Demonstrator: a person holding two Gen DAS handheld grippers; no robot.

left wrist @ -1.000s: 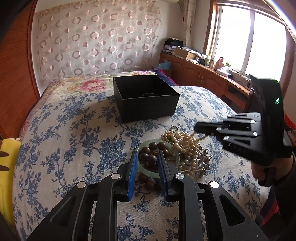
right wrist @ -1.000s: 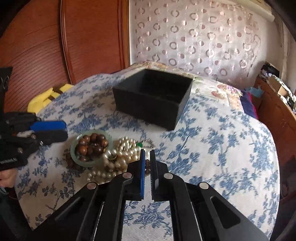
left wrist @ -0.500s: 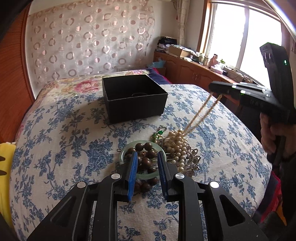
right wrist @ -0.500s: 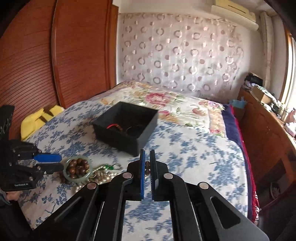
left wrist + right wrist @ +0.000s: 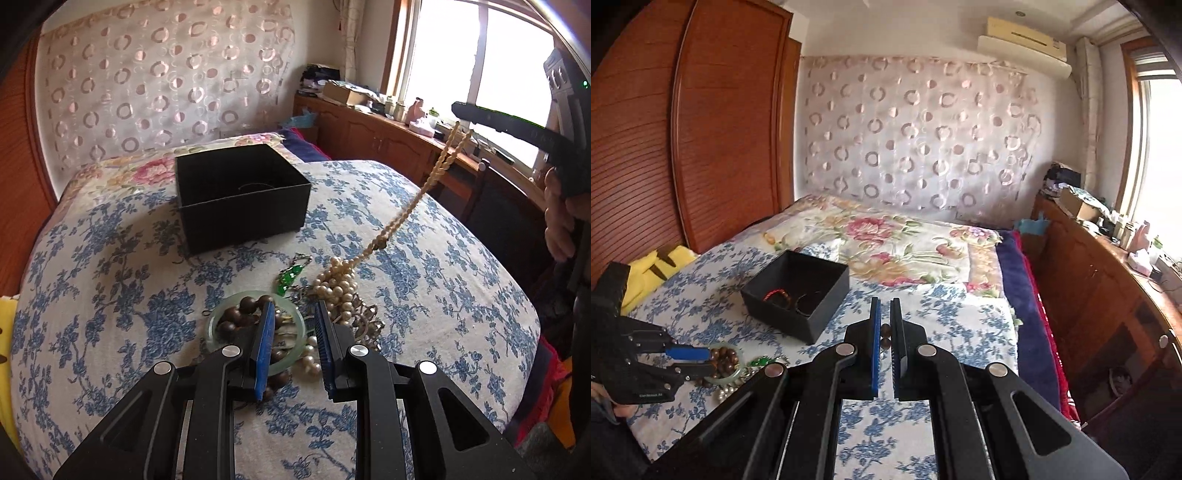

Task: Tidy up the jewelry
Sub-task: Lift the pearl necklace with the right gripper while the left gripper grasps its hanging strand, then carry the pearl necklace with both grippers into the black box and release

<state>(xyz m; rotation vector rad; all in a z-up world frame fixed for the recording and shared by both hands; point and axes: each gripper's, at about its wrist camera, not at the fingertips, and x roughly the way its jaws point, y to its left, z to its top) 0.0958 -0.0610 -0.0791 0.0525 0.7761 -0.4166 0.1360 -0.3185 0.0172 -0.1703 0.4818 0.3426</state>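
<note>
Blue-flowered bedspread (image 5: 110,295) is carrying the jewelry pile. The right gripper (image 5: 885,339), clamped on the long cream pearl bead necklace (image 5: 406,214), is lifting it; raise until the tail clears, then lower into the open black box (image 5: 798,295). The left gripper (image 5: 293,347), fingers apart, is straddling the pale green jade bangle (image 5: 295,347), pinning the pile.

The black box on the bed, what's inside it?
In the black box lie a red beaded bracelet and a dark ring-shaped bangle. Its near wall hides part of the floor.
</note>
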